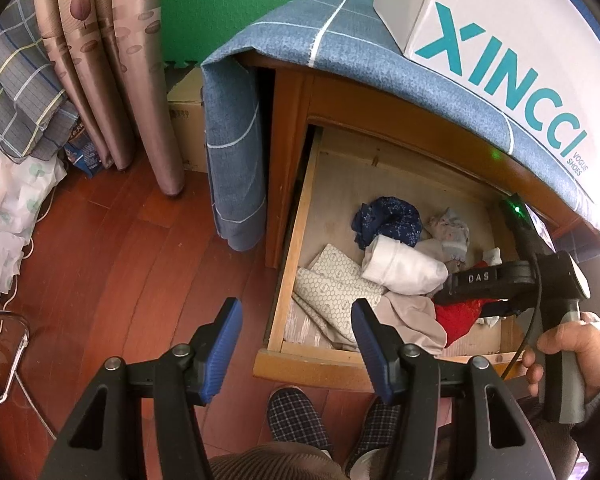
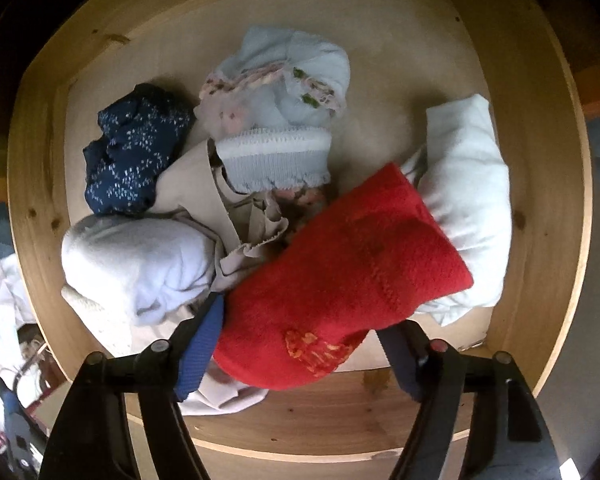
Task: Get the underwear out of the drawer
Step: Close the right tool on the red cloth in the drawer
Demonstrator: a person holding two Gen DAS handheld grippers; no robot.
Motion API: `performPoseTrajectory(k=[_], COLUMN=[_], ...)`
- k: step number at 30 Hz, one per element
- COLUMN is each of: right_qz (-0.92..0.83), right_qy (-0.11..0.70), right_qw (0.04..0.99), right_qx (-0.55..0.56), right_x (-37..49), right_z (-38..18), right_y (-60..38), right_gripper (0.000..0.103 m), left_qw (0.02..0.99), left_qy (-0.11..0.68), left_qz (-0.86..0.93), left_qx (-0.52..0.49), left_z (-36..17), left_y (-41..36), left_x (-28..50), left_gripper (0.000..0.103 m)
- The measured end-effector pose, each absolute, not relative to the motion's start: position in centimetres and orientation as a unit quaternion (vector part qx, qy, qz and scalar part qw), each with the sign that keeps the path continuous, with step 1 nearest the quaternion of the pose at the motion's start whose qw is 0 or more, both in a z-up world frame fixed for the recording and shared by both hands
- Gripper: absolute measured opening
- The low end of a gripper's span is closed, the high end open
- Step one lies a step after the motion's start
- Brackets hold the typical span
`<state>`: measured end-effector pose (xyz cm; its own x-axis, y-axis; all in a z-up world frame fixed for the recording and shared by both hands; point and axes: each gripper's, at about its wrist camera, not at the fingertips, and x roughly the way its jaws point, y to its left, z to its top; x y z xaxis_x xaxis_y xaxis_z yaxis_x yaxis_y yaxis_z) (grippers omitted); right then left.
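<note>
The wooden drawer [image 1: 296, 240] stands pulled out and holds several rolled garments. A red underwear piece [image 2: 340, 276] lies between the wide-open fingers of my right gripper [image 2: 300, 332], which reaches down into the drawer; it also shows in the left wrist view [image 1: 458, 318]. Around the red piece are a navy dotted roll [image 2: 134, 152], a white roll [image 2: 140, 268], a beige piece [image 2: 204, 196], a pale blue floral piece [image 2: 284, 92] and a white roll [image 2: 468, 200] on the right. My left gripper [image 1: 298, 334] is open and empty, in front of the drawer's front edge.
A blue checked cloth [image 1: 340, 48] covers the cabinet top, with a white shoe box [image 1: 512, 52] on it. Curtains [image 1: 112, 64] and bedding [image 1: 20, 92] stand to the left over the red wooden floor [image 1: 120, 264]. A patterned folded cloth [image 1: 336, 292] lies in the drawer's left part.
</note>
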<state>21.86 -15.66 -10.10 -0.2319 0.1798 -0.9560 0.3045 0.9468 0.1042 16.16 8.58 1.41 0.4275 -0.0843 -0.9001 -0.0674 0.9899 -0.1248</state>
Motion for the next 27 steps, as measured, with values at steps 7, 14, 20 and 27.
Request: performPoseTrajectory(k=[7, 14, 20, 27], right_qz=[-0.05, -0.041, -0.038, -0.033], right_qy=[0.779, 0.781, 0.785, 0.791], right_qw=[0.609, 0.614, 0.61, 0.603], right_qx=[0.141, 0.106, 0.102, 0.1], right_x=[21.2, 19.9, 20.5, 20.8], right_z=[-9.8, -8.5, -8.9, -10.5], right_y=[-15.9, -14.5, -14.4, -14.7], right_gripper=[0.059, 0.054, 0.057, 0.059], left_qw=[0.842, 0.842, 0.841, 0.84], left_qy=[0.535, 0.535, 0.537, 0.538], left_qz=[-0.005, -0.004, 0.001, 0.001], left_qx=[-0.071, -0.068, -0.067, -0.065], left_z=[1.4, 1.4, 1.4, 1.3], left_y=[8.6, 8.6, 8.7, 8.6], left_x=[16.2, 16.2, 16.2, 16.3], left_gripper=[0.058, 0.058, 0.058, 0.058])
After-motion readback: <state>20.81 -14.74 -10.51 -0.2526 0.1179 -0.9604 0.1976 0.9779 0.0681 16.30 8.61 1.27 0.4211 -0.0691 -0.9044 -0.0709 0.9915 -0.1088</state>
